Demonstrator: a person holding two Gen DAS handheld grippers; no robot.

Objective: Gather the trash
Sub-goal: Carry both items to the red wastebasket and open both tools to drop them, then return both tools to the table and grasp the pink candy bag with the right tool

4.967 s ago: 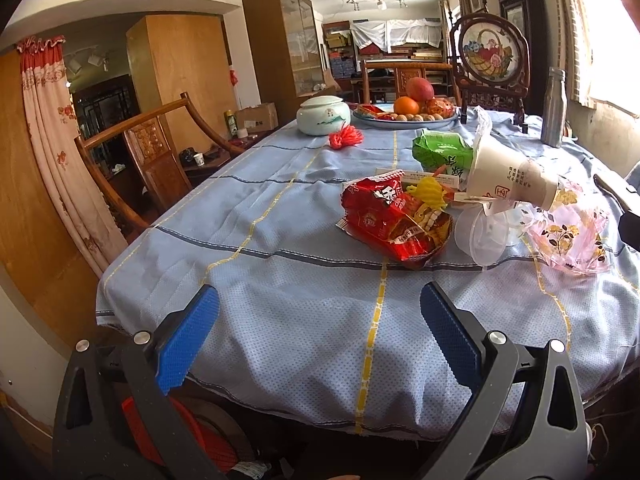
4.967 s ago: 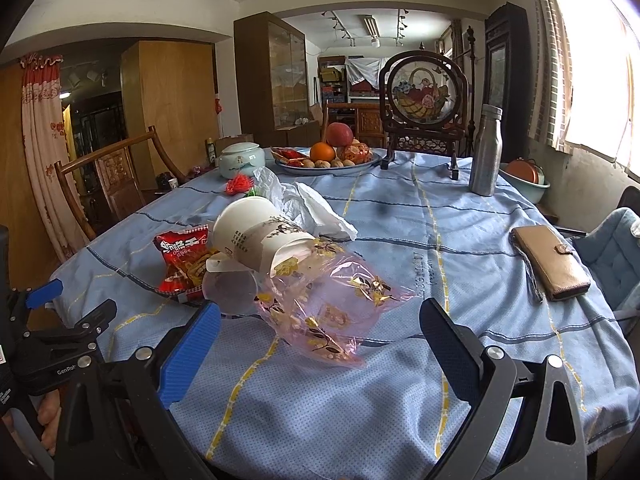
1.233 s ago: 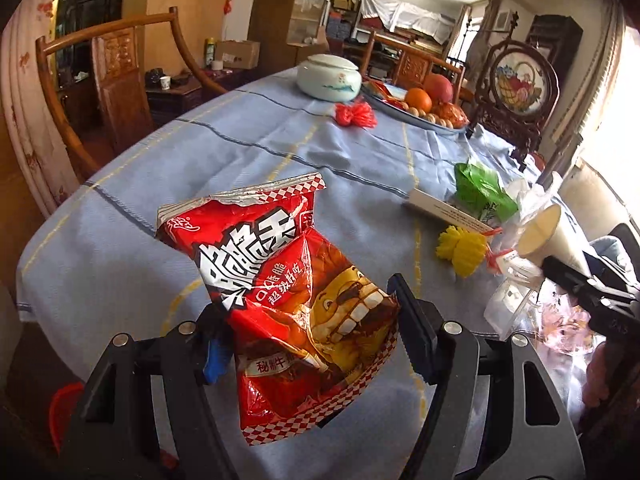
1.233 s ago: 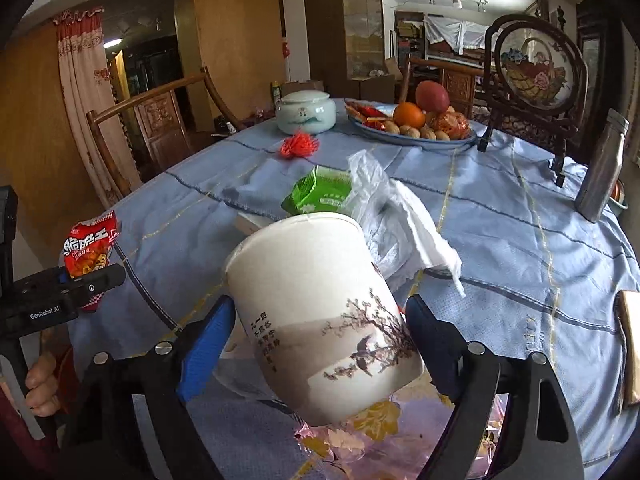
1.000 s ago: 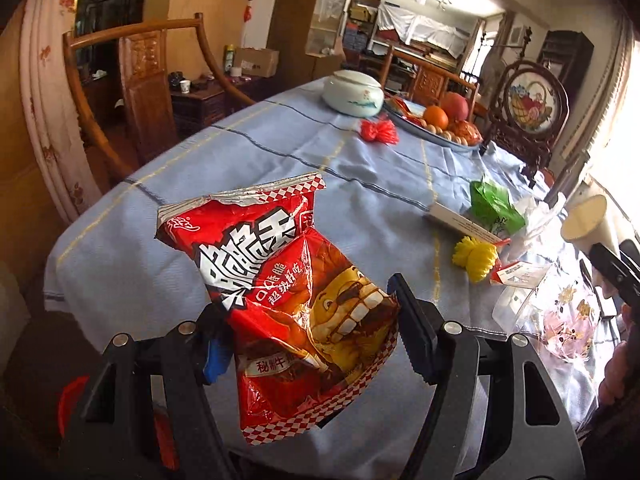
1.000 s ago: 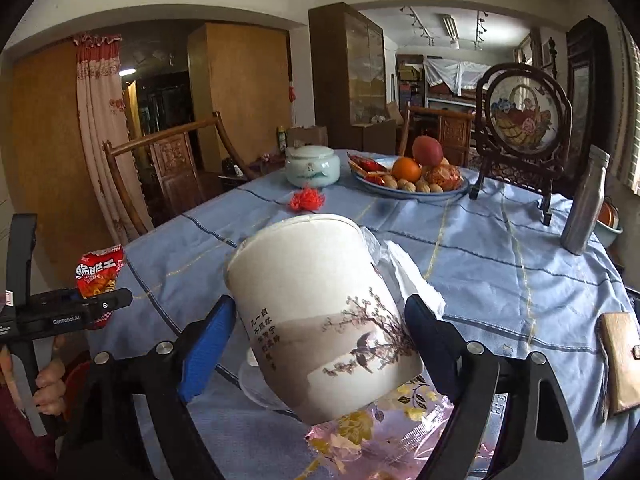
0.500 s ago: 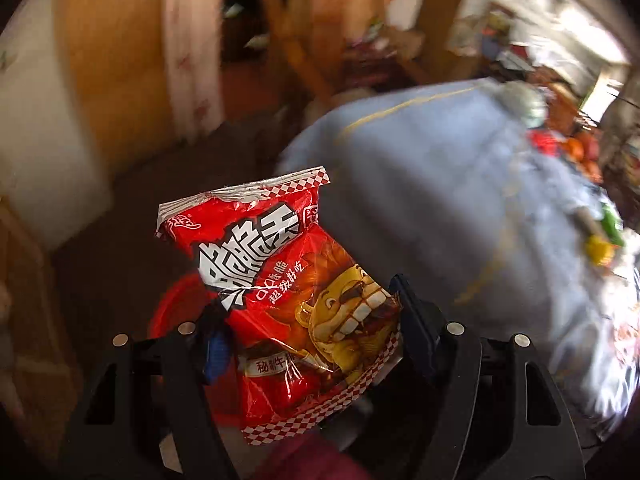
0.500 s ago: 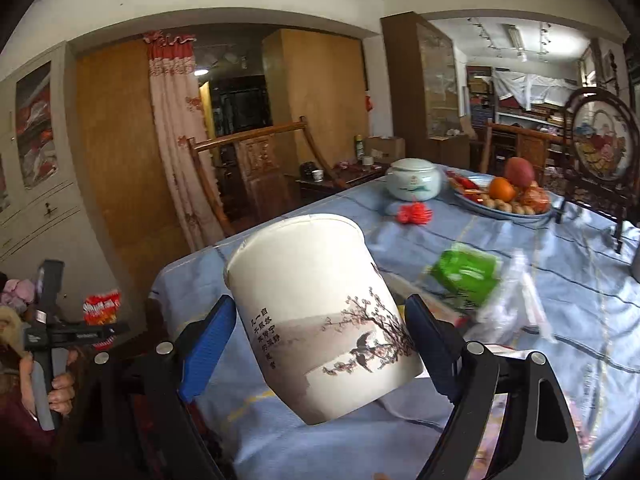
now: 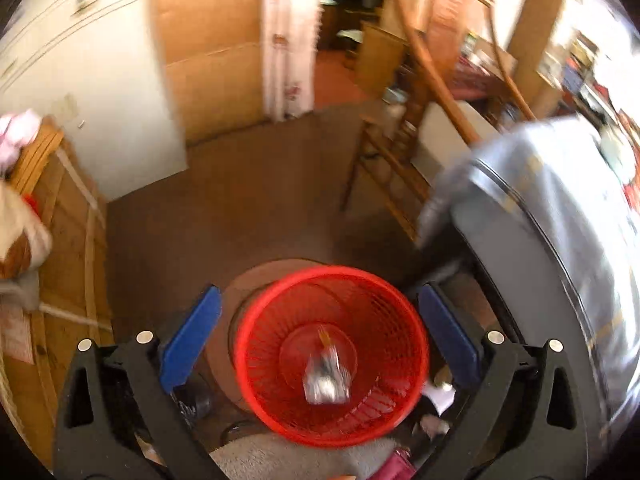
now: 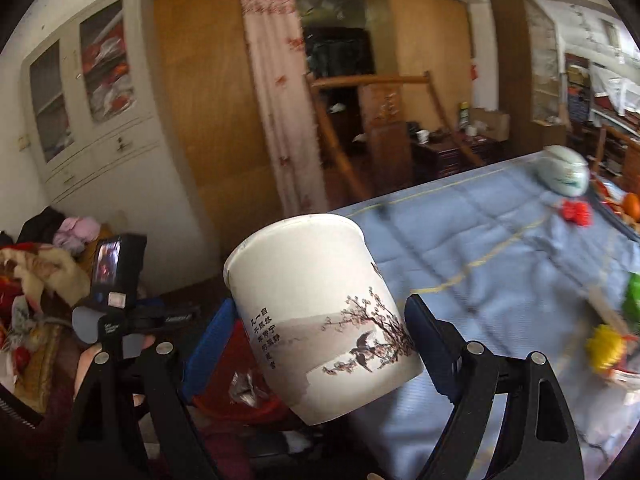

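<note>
We are in a lived-in dining room with brown floor, a wooden chair and a table under a blue cloth (image 10: 500, 248) that fills the right side of both views. On the floor near us, just left of the table's edge, stands a red mesh bin (image 9: 332, 356), and the left gripper (image 9: 320, 340) hangs directly above it with its blue pads wide apart; its jaws have just been opening, and nothing is between them now. Inside the bin we see a blurred silvery, crumpled piece (image 9: 326, 376), too smeared to name. So we judge that the first drop is done. The right gripper (image 10: 316, 340) is clamped on a white paper cup (image 10: 320, 312) printed with a branch and bird, held tilted with its rim toward the upper left, above the near table edge and not yet over the bin, whose red shows low behind the cup. In that same view the person's left hand (image 10: 86, 364) grips the other tool at the left. Farther right on the cloth, trash is left: something green (image 10: 632, 298) and a yellow scrap (image 10: 604, 346), both blurred. We reckon the cup goes next, then those, so the job looks under halfway.
</note>
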